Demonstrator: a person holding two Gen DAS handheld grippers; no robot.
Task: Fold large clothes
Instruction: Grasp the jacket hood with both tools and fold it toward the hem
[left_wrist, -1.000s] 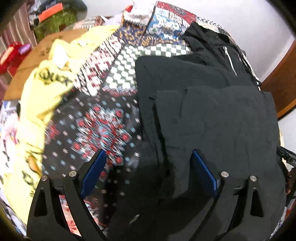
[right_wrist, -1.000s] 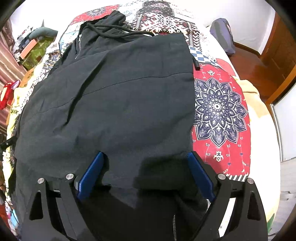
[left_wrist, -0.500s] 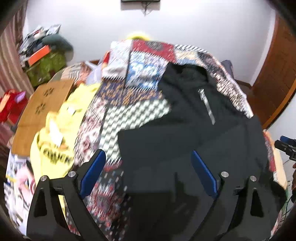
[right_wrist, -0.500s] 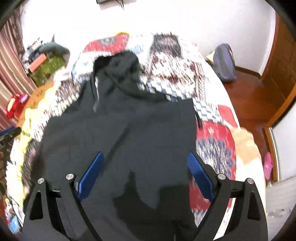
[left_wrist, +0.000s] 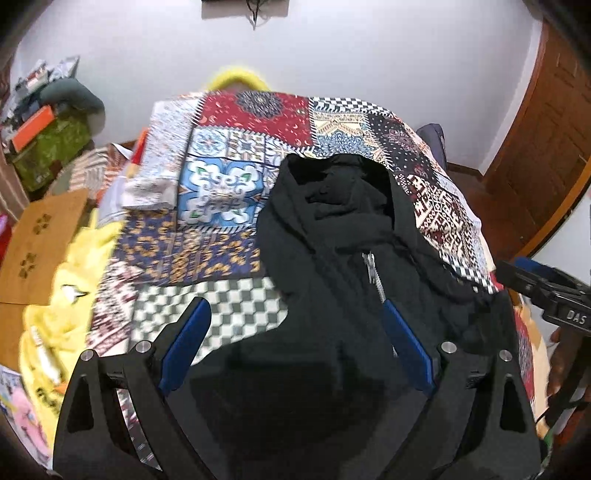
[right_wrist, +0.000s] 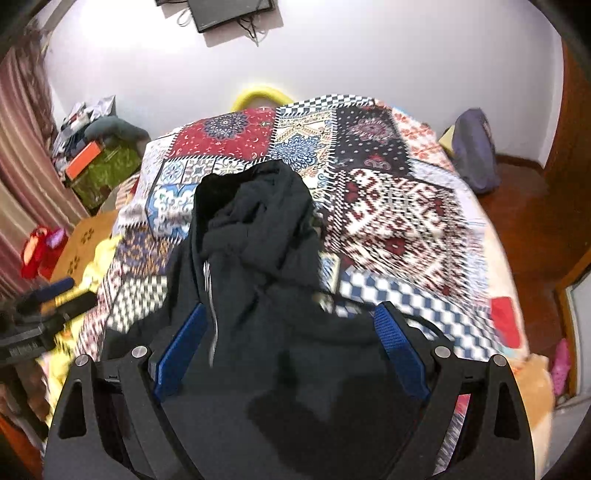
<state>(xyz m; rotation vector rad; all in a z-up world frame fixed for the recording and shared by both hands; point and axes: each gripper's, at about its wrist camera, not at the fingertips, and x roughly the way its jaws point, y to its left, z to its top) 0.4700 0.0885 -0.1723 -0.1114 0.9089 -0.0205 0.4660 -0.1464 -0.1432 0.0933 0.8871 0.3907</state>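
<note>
A black zip hoodie (left_wrist: 332, 229) lies on the patchwork bedspread (left_wrist: 229, 192), with its hood toward the far wall and its silver zipper (left_wrist: 373, 273) running toward me. My left gripper (left_wrist: 293, 304) hovers open over the hoodie's left part, and nothing sits between its blue pads (left_wrist: 188, 332). In the right wrist view the same hoodie (right_wrist: 258, 229) spreads under my right gripper (right_wrist: 291, 307), which is also open and holds nothing. Each gripper shows at the edge of the other's view: the right gripper (left_wrist: 539, 288) and the left gripper (right_wrist: 48, 299). The hoodie's near part is hidden behind the gripper bodies.
A yellow garment (left_wrist: 70, 295) lies at the bed's left edge beside a brown cardboard sheet (left_wrist: 40, 236) and a green box (left_wrist: 51, 147). A grey backpack (right_wrist: 474, 151) sits on the wooden floor at the far right. A wooden door (left_wrist: 535, 147) stands on the right.
Both grippers have drawn back and risen from the hoodie's folded body, so the hood, the far end of the bed and the wall now show. Both stay open.
</note>
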